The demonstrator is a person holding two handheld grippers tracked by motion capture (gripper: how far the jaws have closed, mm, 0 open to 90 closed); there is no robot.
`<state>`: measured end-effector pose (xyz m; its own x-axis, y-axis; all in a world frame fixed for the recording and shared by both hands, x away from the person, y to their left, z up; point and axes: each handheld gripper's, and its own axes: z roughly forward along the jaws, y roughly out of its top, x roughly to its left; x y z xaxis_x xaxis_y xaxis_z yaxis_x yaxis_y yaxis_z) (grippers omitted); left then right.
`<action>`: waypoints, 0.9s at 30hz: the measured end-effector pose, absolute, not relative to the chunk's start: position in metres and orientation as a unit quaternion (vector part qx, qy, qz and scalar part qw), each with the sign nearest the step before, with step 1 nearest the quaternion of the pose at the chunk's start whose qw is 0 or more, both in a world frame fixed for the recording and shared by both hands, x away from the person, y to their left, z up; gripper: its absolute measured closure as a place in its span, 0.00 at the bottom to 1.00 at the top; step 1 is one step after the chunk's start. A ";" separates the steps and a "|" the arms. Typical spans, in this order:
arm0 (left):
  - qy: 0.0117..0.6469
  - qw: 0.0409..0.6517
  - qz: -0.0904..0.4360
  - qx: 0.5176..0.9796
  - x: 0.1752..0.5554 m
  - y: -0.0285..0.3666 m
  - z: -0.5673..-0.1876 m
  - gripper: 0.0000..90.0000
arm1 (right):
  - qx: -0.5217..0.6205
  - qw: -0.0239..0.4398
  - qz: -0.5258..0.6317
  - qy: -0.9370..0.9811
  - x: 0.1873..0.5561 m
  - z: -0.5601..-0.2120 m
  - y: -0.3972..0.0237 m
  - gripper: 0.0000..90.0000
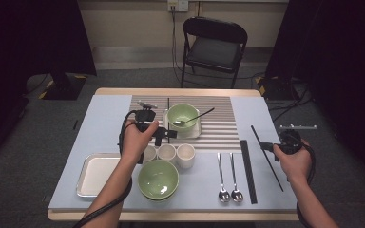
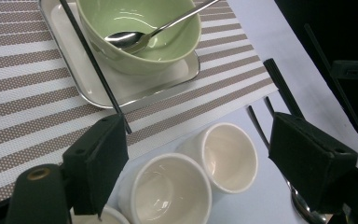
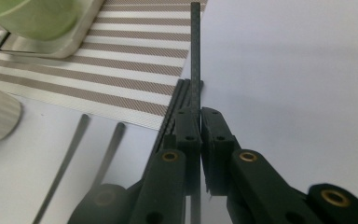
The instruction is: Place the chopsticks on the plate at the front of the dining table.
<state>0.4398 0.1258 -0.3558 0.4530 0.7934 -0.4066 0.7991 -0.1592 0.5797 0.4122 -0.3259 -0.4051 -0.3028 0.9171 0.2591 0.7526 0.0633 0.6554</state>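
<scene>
Nearest, low in the high view: a green bowl, two spoons and a flat black bundle of chopsticks, lying flat on the blue mat.

Just beyond, at the right edge: right gripper clamped shut on a single black chopstick. Held near its middle, lifted off the mat, slanting from upper left to lower right. Seen along the jaws in the right gripper view as a thin rod running straight up the frame, pinched narrowly at the tips. Likely to pivot or slip in so slim a pinch. Likely also to rake its long free ends across the spoons or the bundle on a low swing leftward.

Mid-frame: left gripper spread open and empty, hovering over three white cups. Close enough to topple one on any drop.

Farther up, on the striped placemat: a small tray carrying a second green bowl with a spoon inside, plus another chopstick along the bowl's left. Risk there of clipping the spoon handle, nudging the laid chopstick off the rim, or colliding with the open left jaws.
</scene>
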 end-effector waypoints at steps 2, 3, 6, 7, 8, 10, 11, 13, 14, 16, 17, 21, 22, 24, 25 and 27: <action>0.523 0.381 0.000 0.763 0.439 0.125 -0.356 0.21 | 0.578 0.111 0.371 0.718 0.413 -0.402 -0.323 0.96; 0.523 0.381 -0.003 0.762 0.439 0.124 -0.356 0.21 | 0.577 0.111 0.373 0.718 0.413 -0.401 -0.322 0.96; 0.519 0.372 -0.003 0.770 0.437 0.122 -0.357 0.21 | 0.572 0.113 0.378 0.719 0.414 -0.397 -0.316 0.96; 0.518 0.373 -0.004 0.770 0.437 0.121 -0.357 0.21 | 0.570 0.115 0.376 0.721 0.414 -0.396 -0.313 0.96; 0.518 0.372 -0.003 0.771 0.436 0.121 -0.357 0.21 | 0.569 0.115 0.376 0.722 0.414 -0.394 -0.311 0.96; 0.516 0.371 -0.001 0.772 0.435 0.120 -0.357 0.21 | 0.564 0.115 0.383 0.723 0.415 -0.391 -0.307 0.96; 0.515 0.369 -0.001 0.774 0.434 0.120 -0.357 0.21 | 0.563 0.114 0.382 0.723 0.415 -0.390 -0.305 0.96; 0.513 0.367 0.000 0.776 0.433 0.118 -0.358 0.21 | 0.562 0.115 0.385 0.723 0.416 -0.387 -0.301 0.96; 0.513 0.366 -0.001 0.777 0.432 0.118 -0.358 0.21 | 0.561 0.115 0.386 0.723 0.416 -0.386 -0.300 0.96; 0.511 0.365 0.001 0.778 0.431 0.117 -0.358 0.21 | 0.559 0.112 0.389 0.724 0.417 -0.383 -0.297 0.96; 0.511 0.365 0.001 0.778 0.431 0.116 -0.358 0.21 | 0.558 0.113 0.390 0.724 0.418 -0.382 -0.295 0.96; 0.507 0.364 0.000 0.781 0.428 0.113 -0.359 0.21 | 0.552 0.112 0.394 0.726 0.419 -0.376 -0.288 0.96; 0.506 0.365 0.000 0.781 0.428 0.112 -0.359 0.21 | 0.551 0.113 0.395 0.726 0.420 -0.374 -0.286 0.96; 0.506 0.365 -0.001 0.782 0.427 0.110 -0.359 0.21 | 0.548 0.113 0.398 0.727 0.420 -0.371 -0.282 0.96; 0.504 0.366 -0.002 0.783 0.427 0.109 -0.359 0.21 | 0.547 0.113 0.400 0.727 0.420 -0.369 -0.280 0.96; 0.502 0.366 -0.001 0.784 0.426 0.105 -0.359 0.21 | 0.544 0.115 0.403 0.727 0.420 -0.367 -0.277 0.96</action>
